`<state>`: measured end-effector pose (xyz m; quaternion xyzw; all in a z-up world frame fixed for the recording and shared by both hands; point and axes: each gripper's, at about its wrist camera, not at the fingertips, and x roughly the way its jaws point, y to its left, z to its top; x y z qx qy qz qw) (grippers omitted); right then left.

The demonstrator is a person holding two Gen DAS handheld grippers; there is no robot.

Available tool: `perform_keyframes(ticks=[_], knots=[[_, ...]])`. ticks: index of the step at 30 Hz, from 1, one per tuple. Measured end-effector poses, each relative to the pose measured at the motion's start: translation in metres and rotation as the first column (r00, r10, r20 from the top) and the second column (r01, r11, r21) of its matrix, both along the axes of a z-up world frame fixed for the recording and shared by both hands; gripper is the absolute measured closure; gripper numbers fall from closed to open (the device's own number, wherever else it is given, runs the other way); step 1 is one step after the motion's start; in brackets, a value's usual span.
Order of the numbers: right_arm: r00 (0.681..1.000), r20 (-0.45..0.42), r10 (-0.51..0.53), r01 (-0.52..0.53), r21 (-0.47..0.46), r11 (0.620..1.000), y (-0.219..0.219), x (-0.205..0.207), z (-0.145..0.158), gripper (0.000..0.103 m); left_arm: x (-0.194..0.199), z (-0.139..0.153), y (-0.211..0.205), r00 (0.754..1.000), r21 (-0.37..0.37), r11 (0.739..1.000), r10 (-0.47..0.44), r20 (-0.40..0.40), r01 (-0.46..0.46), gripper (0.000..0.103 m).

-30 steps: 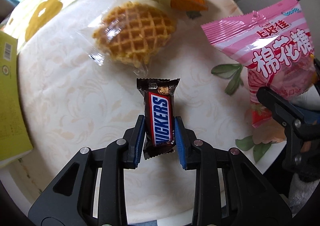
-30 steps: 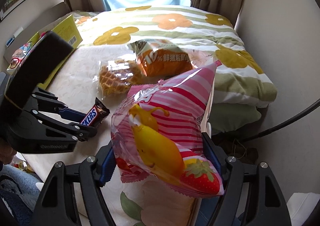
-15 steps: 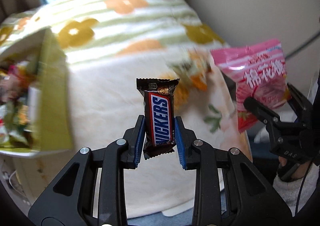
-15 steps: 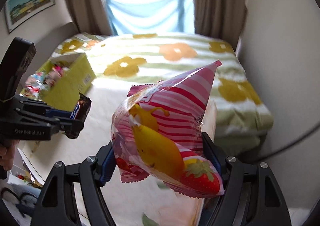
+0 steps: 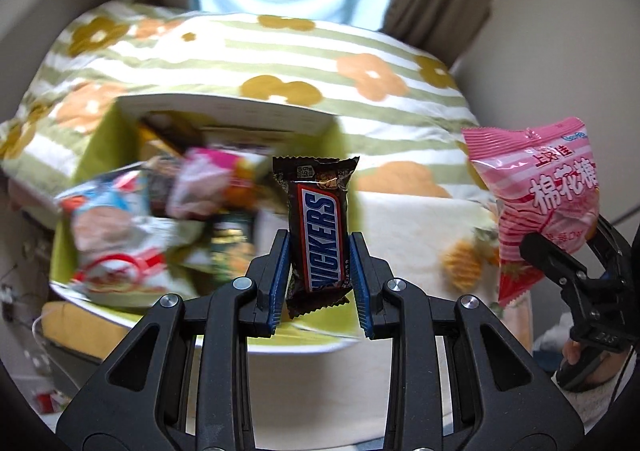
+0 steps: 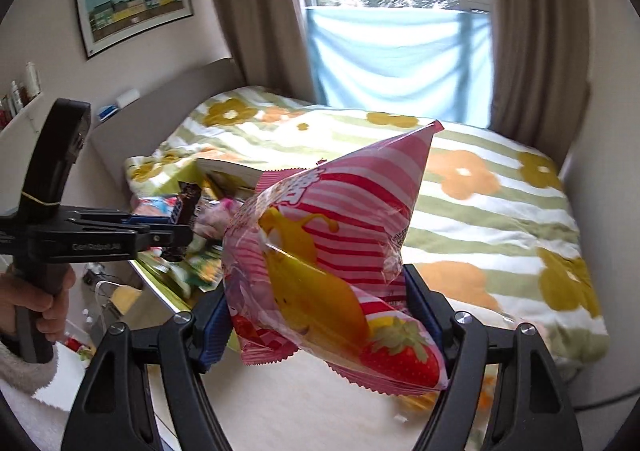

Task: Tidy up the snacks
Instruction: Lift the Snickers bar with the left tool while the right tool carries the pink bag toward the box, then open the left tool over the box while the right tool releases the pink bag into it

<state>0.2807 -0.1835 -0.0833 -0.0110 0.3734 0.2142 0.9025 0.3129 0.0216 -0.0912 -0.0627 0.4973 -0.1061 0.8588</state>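
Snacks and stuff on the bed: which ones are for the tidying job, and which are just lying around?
For the job:
Snickers bar, in the left tongs
pink bag, in the right tongs
green box of snacks
waffle

Just lying around:
flowered quilt
picture
curtains

**Blurred box contents and hidden parts**

The packets in the yellow-green box (image 5: 100,139) were smeared by motion blur and could not be told apart. The waffle snack (image 5: 460,267) near the bed's foot edge was blurred and partly covered by the pink marshmallow bag (image 5: 548,195). The Snickers bar (image 5: 320,231) was hidden along both sides by the blue pads (image 5: 279,271).
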Motion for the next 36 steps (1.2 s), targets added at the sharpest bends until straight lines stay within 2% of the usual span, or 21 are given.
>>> perform_keyframes(ticks=[5,8,10,11,12,13,14,18,22,25,30,36], knots=[[0.998,-0.043,0.038,-0.037,0.027,0.999,0.062,0.028,-0.011,0.031,0.025,-0.027,0.052,0.998,0.006,1.000,0.000,-0.064,0.001,0.077],[0.997,-0.069,0.035,-0.033,0.029,0.999,0.089,0.041,-0.021,0.031,0.036,-0.042,0.063,0.995,0.011,0.999,-0.044,-0.093,0.045,0.077],[0.996,-0.088,0.021,-0.018,0.033,0.999,0.097,0.048,-0.027,0.031,0.047,-0.055,0.064,0.986,0.015,0.996,-0.089,-0.140,0.092,0.076],[0.995,-0.098,0.011,-0.007,0.034,0.999,0.101,0.052,-0.029,0.031,0.049,-0.059,0.063,0.983,0.025,0.994,-0.105,-0.153,0.110,0.073],[0.994,-0.109,-0.002,0.006,0.034,0.999,0.106,0.055,-0.032,0.031,0.051,-0.063,0.062,0.980,0.040,0.991,-0.122,-0.159,0.130,0.065],[0.993,-0.117,-0.014,0.018,0.034,0.999,0.109,0.057,-0.035,0.031,0.053,-0.066,0.061,0.977,0.049,0.987,-0.140,-0.159,0.150,0.030],[0.991,-0.126,-0.032,0.037,0.032,0.999,0.112,0.060,-0.039,0.031,0.054,-0.068,0.060,0.975,0.047,0.986,-0.152,-0.159,0.162,0.001],[0.983,-0.164,-0.079,0.087,0.039,0.995,0.111,0.065,-0.043,0.031,0.056,-0.069,0.063,0.969,0.016,0.982,-0.183,-0.163,0.188,0.001],[0.979,-0.180,-0.096,0.103,0.028,0.994,0.112,0.067,-0.042,0.031,0.052,-0.065,0.067,0.968,0.051,0.980,-0.183,-0.171,0.194,0.000],[0.980,-0.179,-0.083,0.089,0.023,0.996,0.117,0.069,-0.040,0.031,0.046,-0.060,0.073,0.976,0.082,0.982,-0.154,-0.155,0.168,0.000],[0.979,-0.198,-0.039,0.048,0.042,0.998,0.126,0.077,-0.044,0.030,0.037,-0.056,0.086,0.984,0.084,0.990,-0.102,-0.144,0.114,0.001],[0.976,-0.218,-0.001,0.011,0.045,0.999,0.140,0.087,-0.044,0.025,0.026,-0.052,0.100,0.993,0.118,0.991,-0.048,-0.109,0.061,0.001]])
